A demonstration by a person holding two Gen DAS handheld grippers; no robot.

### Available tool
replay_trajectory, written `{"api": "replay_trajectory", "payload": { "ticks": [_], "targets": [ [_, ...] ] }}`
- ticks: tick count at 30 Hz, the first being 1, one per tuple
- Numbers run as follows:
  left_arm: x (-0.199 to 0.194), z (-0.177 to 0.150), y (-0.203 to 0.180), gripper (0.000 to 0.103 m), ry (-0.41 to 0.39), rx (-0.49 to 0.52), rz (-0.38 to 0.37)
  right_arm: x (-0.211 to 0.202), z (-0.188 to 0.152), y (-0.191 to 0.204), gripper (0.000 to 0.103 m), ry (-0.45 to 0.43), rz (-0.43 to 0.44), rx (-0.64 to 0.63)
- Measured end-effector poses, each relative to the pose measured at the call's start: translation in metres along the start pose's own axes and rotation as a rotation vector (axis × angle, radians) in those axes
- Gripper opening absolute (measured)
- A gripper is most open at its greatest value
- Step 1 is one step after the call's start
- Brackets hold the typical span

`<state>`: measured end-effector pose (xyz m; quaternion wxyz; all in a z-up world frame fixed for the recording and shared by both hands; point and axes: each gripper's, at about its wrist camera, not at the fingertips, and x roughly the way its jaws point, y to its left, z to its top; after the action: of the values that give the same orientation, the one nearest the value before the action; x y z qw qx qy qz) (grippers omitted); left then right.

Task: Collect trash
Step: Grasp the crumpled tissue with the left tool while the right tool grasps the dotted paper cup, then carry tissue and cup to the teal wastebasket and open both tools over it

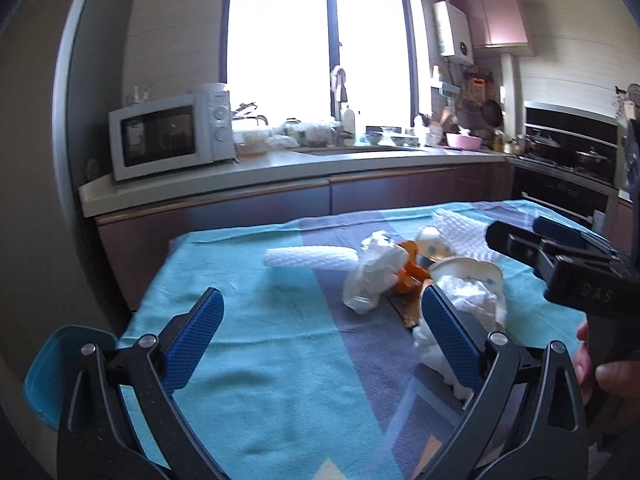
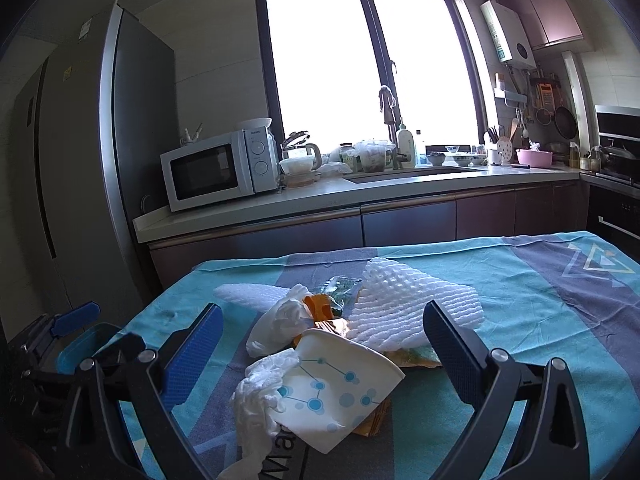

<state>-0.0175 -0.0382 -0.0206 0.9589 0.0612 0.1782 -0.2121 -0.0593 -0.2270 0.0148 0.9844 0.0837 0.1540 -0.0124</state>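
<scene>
Blue-padded fingers of the left gripper (image 1: pixel 322 322) stand wide apart, holding nothing, above a teal and grey cloth (image 1: pixel 248 364). Left wrist view: trash heap lies ahead and off the right finger. A crumpled tissue (image 1: pixel 372 276) sits just ahead, orange scraps (image 1: pixel 408 270) touching behind it, a rolled white foam net (image 1: pixel 308 258) beyond to the left. More crumpled tissue lies partly hidden behind the right finger. Only this view shows the right gripper (image 1: pixel 560 248) from outside, at the right edge, with a hand (image 1: pixel 604 376) on its grip, and a blue bin (image 1: pixel 60 372) off the table edge beside the left finger.

Right wrist view: right gripper (image 2: pixel 322 350) also spread open, empty. A squashed paper cup (image 2: pixel 332 388) with blue dot print lies between the fingers, close in; white tissue (image 2: pixel 256 392) touches its left side. A flat foam mesh sheet (image 2: pixel 404 308) lies ahead, near the right finger. The left gripper's blue tip shows at the left edge.

Behind the table: counter, microwave (image 2: pixel 218 168), sink under a bright window (image 2: pixel 368 60), tall fridge (image 2: pixel 92 152) seen fully only here.
</scene>
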Motion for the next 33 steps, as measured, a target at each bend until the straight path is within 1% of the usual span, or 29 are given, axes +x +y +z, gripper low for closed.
{"api": "replay_trajectory", "payload": {
  "ticks": [2, 6, 7, 10, 11, 13, 15, 16, 18, 19, 21, 23, 25, 26, 27, 28, 30, 32, 33],
  "targets": [
    [0.005, -0.003, -0.007, 0.097, 0.027, 0.015, -0.076, 0.001, -0.002, -0.006, 0.096, 0.01, -0.003, 0.008],
    [0.016, -0.007, -0.026, 0.097, 0.074, 0.031, -0.224, 0.006, -0.006, -0.016, 0.09, 0.047, 0.017, 0.026],
    [0.02, -0.008, -0.029, 0.097, 0.088, 0.035, -0.252, 0.008, -0.007, -0.018, 0.089, 0.061, 0.019, 0.035],
    [0.032, -0.012, -0.043, 0.094, 0.116, 0.057, -0.316, 0.017, -0.012, -0.028, 0.079, 0.113, 0.05, 0.086],
    [0.036, -0.013, -0.046, 0.09, 0.126, 0.061, -0.323, 0.02, -0.014, -0.031, 0.076, 0.13, 0.057, 0.101],
    [0.046, -0.013, -0.051, 0.082, 0.161, 0.061, -0.351, 0.026, -0.018, -0.036, 0.075, 0.166, 0.071, 0.133],
    [0.056, -0.013, -0.055, 0.069, 0.189, 0.057, -0.367, 0.031, -0.023, -0.042, 0.075, 0.199, 0.087, 0.17],
    [0.06, -0.013, -0.055, 0.066, 0.199, 0.056, -0.37, 0.034, -0.026, -0.045, 0.075, 0.216, 0.096, 0.192],
    [0.069, -0.012, -0.054, 0.053, 0.221, 0.046, -0.382, 0.038, -0.031, -0.05, 0.075, 0.247, 0.121, 0.237],
    [0.071, -0.012, -0.053, 0.049, 0.231, 0.036, -0.394, 0.041, -0.033, -0.053, 0.075, 0.266, 0.136, 0.26],
    [0.077, -0.013, -0.049, 0.031, 0.25, 0.013, -0.418, 0.048, -0.039, -0.056, 0.075, 0.308, 0.168, 0.306],
    [0.079, -0.014, -0.046, 0.023, 0.257, 0.002, -0.423, 0.054, -0.044, -0.059, 0.075, 0.337, 0.211, 0.352],
    [0.078, -0.015, -0.043, 0.02, 0.258, -0.01, -0.422, 0.059, -0.048, -0.059, 0.072, 0.353, 0.257, 0.398],
    [0.077, -0.015, -0.041, 0.019, 0.26, -0.015, -0.423, 0.06, -0.049, -0.058, 0.068, 0.357, 0.276, 0.41],
    [0.077, -0.016, -0.039, 0.018, 0.26, -0.019, -0.423, 0.061, -0.049, -0.057, 0.062, 0.36, 0.296, 0.417],
    [0.077, -0.016, -0.036, 0.017, 0.26, -0.023, -0.423, 0.06, -0.049, -0.055, 0.059, 0.359, 0.312, 0.426],
    [0.074, -0.017, -0.031, 0.016, 0.258, -0.031, -0.415, 0.058, -0.048, -0.051, 0.044, 0.355, 0.337, 0.431],
    [0.07, -0.017, -0.023, 0.016, 0.253, -0.042, -0.408, 0.057, -0.047, -0.047, 0.035, 0.352, 0.364, 0.436],
    [0.068, -0.017, -0.019, 0.016, 0.25, -0.049, -0.401, 0.055, -0.046, -0.043, 0.034, 0.35, 0.365, 0.429]
  ]
}}
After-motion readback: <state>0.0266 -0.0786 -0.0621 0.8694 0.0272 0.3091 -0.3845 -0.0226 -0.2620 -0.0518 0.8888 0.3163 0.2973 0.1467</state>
